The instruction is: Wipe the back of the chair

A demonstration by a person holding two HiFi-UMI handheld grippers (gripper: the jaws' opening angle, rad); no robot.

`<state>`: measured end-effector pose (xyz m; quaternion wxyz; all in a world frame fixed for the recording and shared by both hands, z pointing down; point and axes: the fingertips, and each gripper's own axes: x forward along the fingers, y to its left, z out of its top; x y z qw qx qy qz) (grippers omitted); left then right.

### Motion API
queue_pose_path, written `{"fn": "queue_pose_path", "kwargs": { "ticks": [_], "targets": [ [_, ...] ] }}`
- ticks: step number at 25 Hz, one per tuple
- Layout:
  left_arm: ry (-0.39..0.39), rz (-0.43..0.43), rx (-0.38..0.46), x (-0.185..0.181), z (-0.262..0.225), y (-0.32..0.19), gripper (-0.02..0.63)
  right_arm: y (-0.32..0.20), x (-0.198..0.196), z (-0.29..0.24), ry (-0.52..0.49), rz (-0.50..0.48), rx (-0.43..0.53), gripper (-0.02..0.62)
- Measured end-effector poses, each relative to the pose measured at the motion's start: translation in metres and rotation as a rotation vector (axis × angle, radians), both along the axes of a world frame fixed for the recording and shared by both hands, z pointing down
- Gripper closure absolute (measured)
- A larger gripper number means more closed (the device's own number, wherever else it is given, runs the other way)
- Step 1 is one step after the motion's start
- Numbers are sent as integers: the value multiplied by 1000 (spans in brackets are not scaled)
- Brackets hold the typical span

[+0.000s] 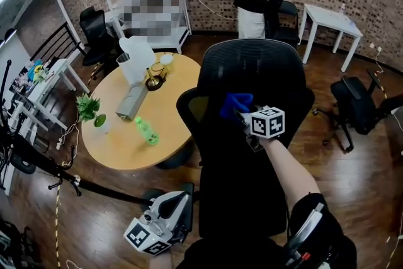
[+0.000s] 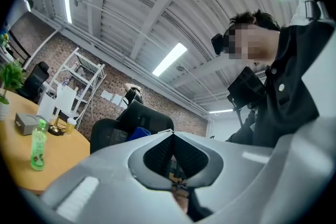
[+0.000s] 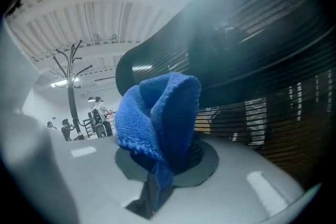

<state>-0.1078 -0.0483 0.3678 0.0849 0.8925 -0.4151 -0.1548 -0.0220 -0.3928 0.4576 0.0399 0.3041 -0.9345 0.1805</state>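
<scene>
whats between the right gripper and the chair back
A blue cloth, clamped in the right gripper, lies between it and the mesh chair back; the right gripper view shows this.

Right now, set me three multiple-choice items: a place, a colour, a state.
1. The green bottle is: A on the round table; B on the floor; C on a shelf.
2. The cloth in the right gripper is: A red; B blue; C white.
3. The left gripper is: A shut, empty; B shut on the bottle; C wide open.
Key: 1 A, it rests on the wooden tabletop; 2 B, blue pile shows between the jaws; 3 A, its jaws meet with nothing between.
</scene>
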Motion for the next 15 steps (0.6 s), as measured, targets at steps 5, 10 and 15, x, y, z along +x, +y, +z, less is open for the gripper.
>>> {"fn": "queue_pose_path", "kwargs": {
  "ticks": [5, 10, 15],
  "targets": [
    [-9, 73, -4, 25, 0, -10, 601, -10, 62, 2, -14, 95, -15, 543],
    [-3, 132, 7, 42, 1, -19, 601, -19, 127, 5, 3, 208, -13, 543],
    [5, 176, 6, 53, 4, -21, 601, -22, 205, 6, 29, 343, -15, 543]
  ]
}}
